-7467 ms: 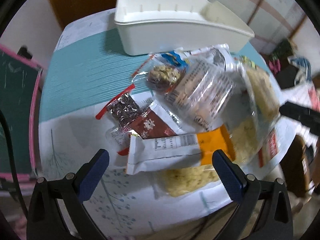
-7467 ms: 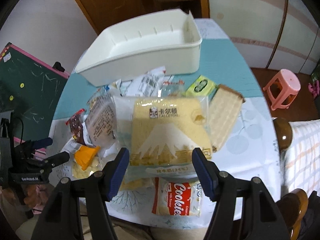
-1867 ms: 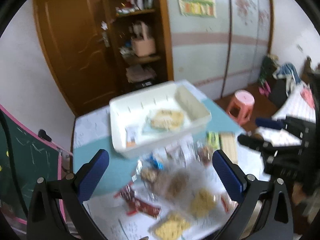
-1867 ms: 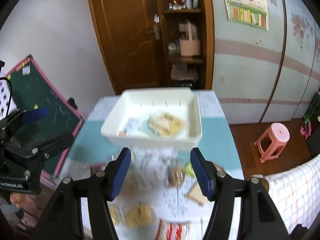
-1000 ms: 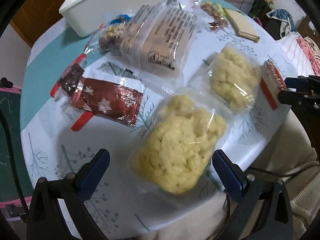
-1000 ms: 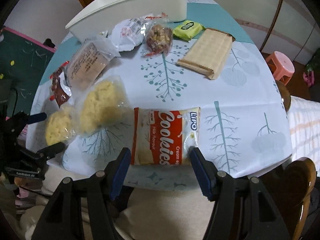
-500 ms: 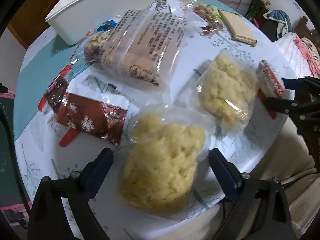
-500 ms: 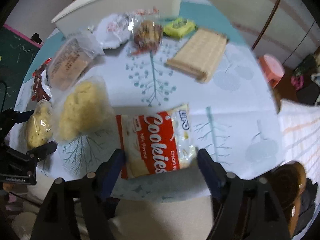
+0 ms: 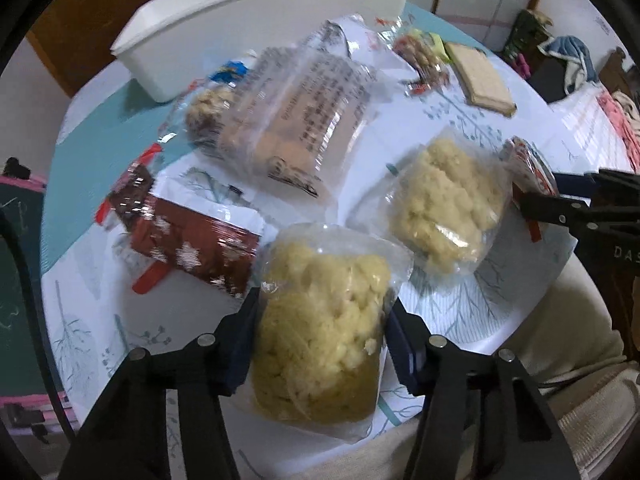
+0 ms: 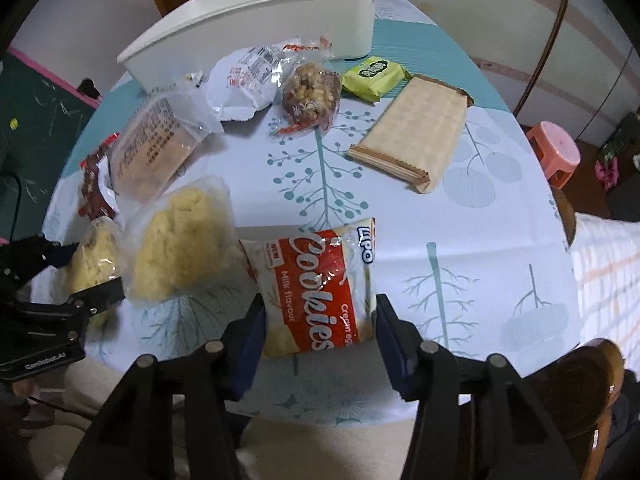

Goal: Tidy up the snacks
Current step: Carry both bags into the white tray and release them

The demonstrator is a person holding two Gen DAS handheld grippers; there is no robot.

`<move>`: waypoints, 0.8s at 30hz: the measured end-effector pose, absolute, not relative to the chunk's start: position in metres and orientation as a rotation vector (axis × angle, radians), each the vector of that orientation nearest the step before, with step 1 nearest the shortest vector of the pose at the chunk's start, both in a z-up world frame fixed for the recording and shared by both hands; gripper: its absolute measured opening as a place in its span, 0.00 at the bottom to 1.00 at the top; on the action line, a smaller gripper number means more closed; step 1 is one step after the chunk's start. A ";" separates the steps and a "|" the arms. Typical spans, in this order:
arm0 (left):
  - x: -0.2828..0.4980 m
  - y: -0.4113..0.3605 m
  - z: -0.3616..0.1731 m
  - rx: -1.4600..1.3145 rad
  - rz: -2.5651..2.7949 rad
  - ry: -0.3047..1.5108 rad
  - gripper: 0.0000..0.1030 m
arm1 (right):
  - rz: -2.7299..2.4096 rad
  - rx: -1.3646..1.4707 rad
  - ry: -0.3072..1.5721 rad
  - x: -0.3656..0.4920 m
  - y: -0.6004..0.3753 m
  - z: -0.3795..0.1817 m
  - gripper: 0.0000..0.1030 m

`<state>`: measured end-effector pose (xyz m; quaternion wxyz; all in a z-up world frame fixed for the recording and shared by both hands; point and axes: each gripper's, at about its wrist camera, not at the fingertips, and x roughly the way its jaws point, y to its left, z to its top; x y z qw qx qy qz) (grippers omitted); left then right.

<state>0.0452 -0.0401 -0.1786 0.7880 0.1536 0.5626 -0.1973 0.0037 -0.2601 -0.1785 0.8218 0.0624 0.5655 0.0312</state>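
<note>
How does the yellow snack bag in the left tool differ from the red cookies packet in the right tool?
The yellow snack bag is clear plastic showing lumpy yellow pieces; the cookies packet is printed red and white. The bag bulges thick; the packet looks flatter. The left tool pinches the bag's sides; the right tool flanks the packet's near end. Both tools have just been closing, and both snacks sit at the table's near edge.

Surface: white cloth printed with teal trees, a plain teal band at the far side
Bin: white
Cookies pack: red and white, white lettering
Puffed-snack bags: clear film, pale yellow contents
Wafer pack: tan
Small pack: lime green
Snowflake wrapper: dark red, white snowflakes
Fingers: dark blue pads on black
Stool: pink
</note>
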 end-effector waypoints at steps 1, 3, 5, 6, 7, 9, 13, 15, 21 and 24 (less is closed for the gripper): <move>0.045 -0.037 -0.174 0.318 -0.419 1.202 0.54 | 0.063 0.142 1.189 0.003 -0.263 -0.175 0.50; 0.046 -0.034 -0.162 0.289 -0.415 1.178 0.54 | 0.059 0.145 1.163 0.006 -0.260 -0.168 0.50; 0.047 -0.032 -0.147 0.263 -0.411 1.147 0.54 | 0.062 0.158 1.126 0.005 -0.260 -0.157 0.50; 0.049 -0.032 -0.140 0.252 -0.412 1.132 0.54 | 0.066 0.163 1.111 0.006 -0.260 -0.153 0.50; 0.050 -0.032 -0.130 0.239 -0.415 1.113 0.54 | 0.069 0.167 1.098 0.007 -0.259 -0.148 0.50; 0.054 -0.038 -0.116 0.219 -0.415 1.076 0.54 | 0.086 0.170 1.064 0.010 -0.258 -0.136 0.50; 0.063 -0.035 -0.072 0.164 -0.419 0.982 0.54 | 0.115 0.179 0.990 0.022 -0.257 -0.109 0.51; 0.074 -0.039 -0.050 0.138 -0.409 0.937 0.54 | 0.125 0.176 0.939 0.028 -0.257 -0.091 0.51; 0.104 -0.034 0.004 0.063 -0.379 0.840 0.54 | 0.144 0.137 0.780 0.050 -0.250 -0.037 0.51; 0.119 -0.032 0.021 0.044 -0.356 0.813 0.54 | 0.152 0.100 0.742 0.063 -0.248 -0.018 0.51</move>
